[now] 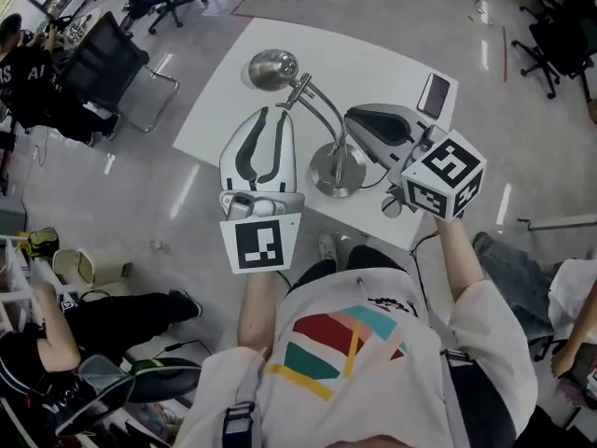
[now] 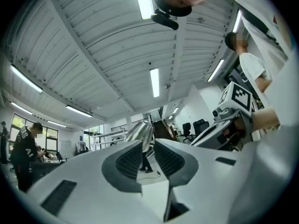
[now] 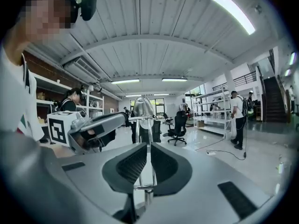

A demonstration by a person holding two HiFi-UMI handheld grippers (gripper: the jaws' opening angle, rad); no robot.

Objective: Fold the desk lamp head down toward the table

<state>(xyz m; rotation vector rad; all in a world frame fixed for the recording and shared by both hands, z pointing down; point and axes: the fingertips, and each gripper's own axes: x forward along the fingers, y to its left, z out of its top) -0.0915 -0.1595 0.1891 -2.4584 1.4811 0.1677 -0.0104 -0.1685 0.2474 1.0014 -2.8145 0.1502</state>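
Left hand-held gripper point(image 2: 148, 143) hovers over the white square worktop point(image 1: 373, 54), jaws apart with nothing between them. The right hand-held gripper point(image 3: 145, 146) shows only a narrow gap, also empty. Between the two stands the chrome desk lamp point(image 1: 338, 168) on its round base, its dome head point(image 1: 270, 69) raised on the curved arm just beyond the left jaws. A dark phone point(image 1: 434, 94) lies near the worktop's far right corner.

No words can be read; the cubes on the left gripper point(image 1: 268, 116) and right gripper point(image 1: 355, 119) bear only coded square markers.
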